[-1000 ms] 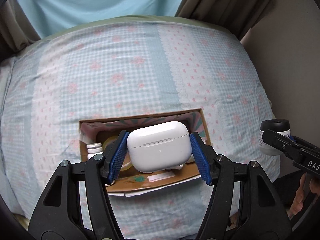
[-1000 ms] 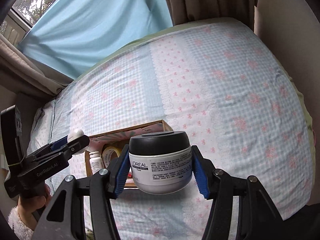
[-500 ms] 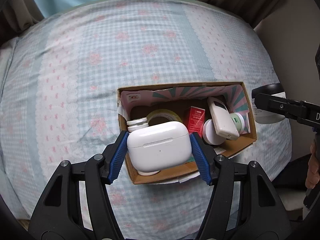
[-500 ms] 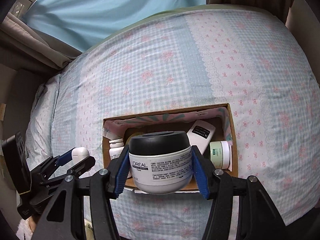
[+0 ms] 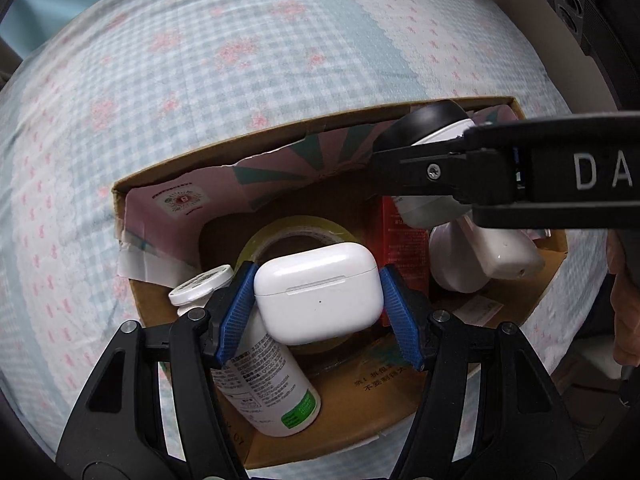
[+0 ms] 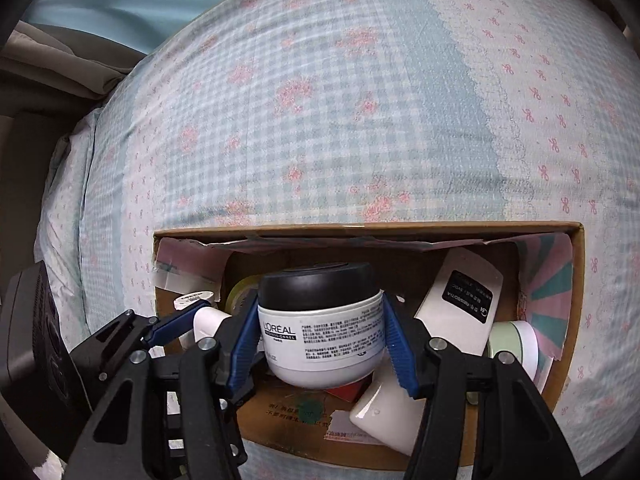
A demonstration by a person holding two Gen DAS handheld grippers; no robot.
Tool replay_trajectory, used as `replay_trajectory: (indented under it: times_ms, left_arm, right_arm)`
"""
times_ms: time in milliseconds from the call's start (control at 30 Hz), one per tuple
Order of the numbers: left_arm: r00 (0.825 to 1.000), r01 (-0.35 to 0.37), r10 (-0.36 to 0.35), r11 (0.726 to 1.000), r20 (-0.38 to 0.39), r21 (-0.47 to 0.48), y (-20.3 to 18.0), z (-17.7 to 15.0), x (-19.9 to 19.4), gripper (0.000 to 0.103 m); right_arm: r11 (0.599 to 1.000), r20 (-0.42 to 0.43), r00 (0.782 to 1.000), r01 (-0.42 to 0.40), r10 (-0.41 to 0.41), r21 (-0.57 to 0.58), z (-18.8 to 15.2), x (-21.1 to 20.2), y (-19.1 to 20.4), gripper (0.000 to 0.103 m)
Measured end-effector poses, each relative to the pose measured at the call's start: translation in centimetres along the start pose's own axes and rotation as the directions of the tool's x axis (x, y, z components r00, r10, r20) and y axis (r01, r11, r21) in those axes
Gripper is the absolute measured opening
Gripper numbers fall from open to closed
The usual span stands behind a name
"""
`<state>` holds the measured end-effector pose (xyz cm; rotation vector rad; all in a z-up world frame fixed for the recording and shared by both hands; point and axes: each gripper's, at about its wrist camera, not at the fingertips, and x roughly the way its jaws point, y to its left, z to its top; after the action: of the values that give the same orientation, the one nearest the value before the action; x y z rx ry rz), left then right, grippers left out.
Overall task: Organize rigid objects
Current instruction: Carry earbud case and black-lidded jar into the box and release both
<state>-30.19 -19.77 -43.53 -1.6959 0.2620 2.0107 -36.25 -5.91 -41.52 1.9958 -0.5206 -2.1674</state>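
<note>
My left gripper (image 5: 318,298) is shut on a white earbud case (image 5: 318,292) and holds it inside the open cardboard box (image 5: 248,154), above a tape roll (image 5: 296,230) and a white pill bottle (image 5: 264,380). My right gripper (image 6: 320,334) is shut on a white L'Oreal jar with a black lid (image 6: 320,328) and holds it low in the same box (image 6: 360,229). The right gripper also shows in the left wrist view (image 5: 480,176), with the jar (image 5: 428,128) over the box's right half. The left gripper shows in the right wrist view (image 6: 176,326).
The box lies on a bed with a blue checked floral sheet (image 6: 320,100). It also holds a red carton (image 5: 400,232), a white remote-like device (image 6: 460,304), a green-rimmed white jar (image 6: 516,340) and a white bottle (image 6: 384,412). A wall rises at the right (image 5: 532,32).
Both grippers have come down and forward from above the bed into the box, each still gripping its object. The box now fills the lower half of both views.
</note>
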Motion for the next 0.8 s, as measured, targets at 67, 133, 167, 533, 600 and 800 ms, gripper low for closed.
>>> replay_trajectory:
  times_ms: [67,133,167,533,600,800]
  left_arm:
    - [1.0,-0.018,0.017,1.0,0.01,0.018,-0.4,-0.2,0.2,0.059]
    - [1.0,-0.016,0.016,1.0,0.008,0.019,-0.6,-0.2,0.3,0.059]
    - [1.0,-0.015,0.015,1.0,0.01,0.018,-0.6,-0.1,0.2,0.059]
    - [0.996,0.044,-0.043,0.999,0.075,-0.006,0.1,-0.6,-2.5,0.103]
    - [0.996,0.049,-0.046,0.998,0.078,-0.028,0.5,-1.0,-2.9,0.103]
    - [0.997,0.033,-0.03,0.998,0.075,-0.046,0.6,-1.9,-3.7,0.103]
  right_arm:
    - [1.0,-0.014,1.0,-0.017,0.017,0.008,0.1,0.8,-0.2,0.053]
    - [1.0,-0.024,1.0,-0.02,0.02,0.007,0.1,1.3,-0.3,0.053]
    - [1.0,-0.026,0.999,-0.022,0.022,0.007,0.2,1.5,-0.3,0.053]
    - [0.999,0.055,0.998,0.016,-0.018,0.05,0.8,-0.5,-0.6,0.096]
    - [0.998,0.07,0.996,0.06,-0.062,0.035,0.7,-1.3,-0.7,0.096]
    - [0.999,0.048,0.998,0.031,-0.032,0.03,-0.3,-2.6,-1.5,0.096]
